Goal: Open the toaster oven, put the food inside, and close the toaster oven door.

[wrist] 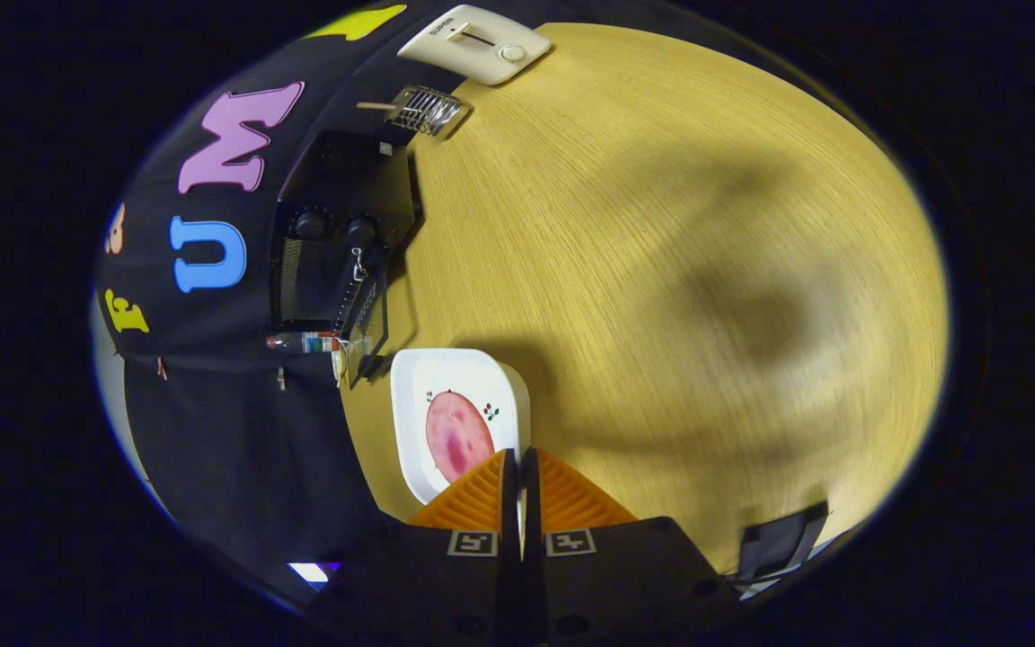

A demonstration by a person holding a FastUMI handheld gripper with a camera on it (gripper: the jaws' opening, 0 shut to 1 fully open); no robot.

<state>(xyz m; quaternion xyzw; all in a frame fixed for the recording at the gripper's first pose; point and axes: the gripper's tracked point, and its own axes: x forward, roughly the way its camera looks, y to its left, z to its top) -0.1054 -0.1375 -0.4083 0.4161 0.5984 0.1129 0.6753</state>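
Gripper (520, 467) fingers nearly closed, holding nothing. Food (457, 434) on white plate (417, 377) just ahead of fingertips, slightly left, at bench (661, 270) edge. Toaster oven (342, 252) beyond plate, same edge, door appears open.

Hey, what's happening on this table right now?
A handheld gripper hovers with its jaws nearly closed and empty, just over the edge of a white plate holding a pink slice of meat. Beyond it, the black toaster oven stands on the wooden table; whether its door is open is unclear.
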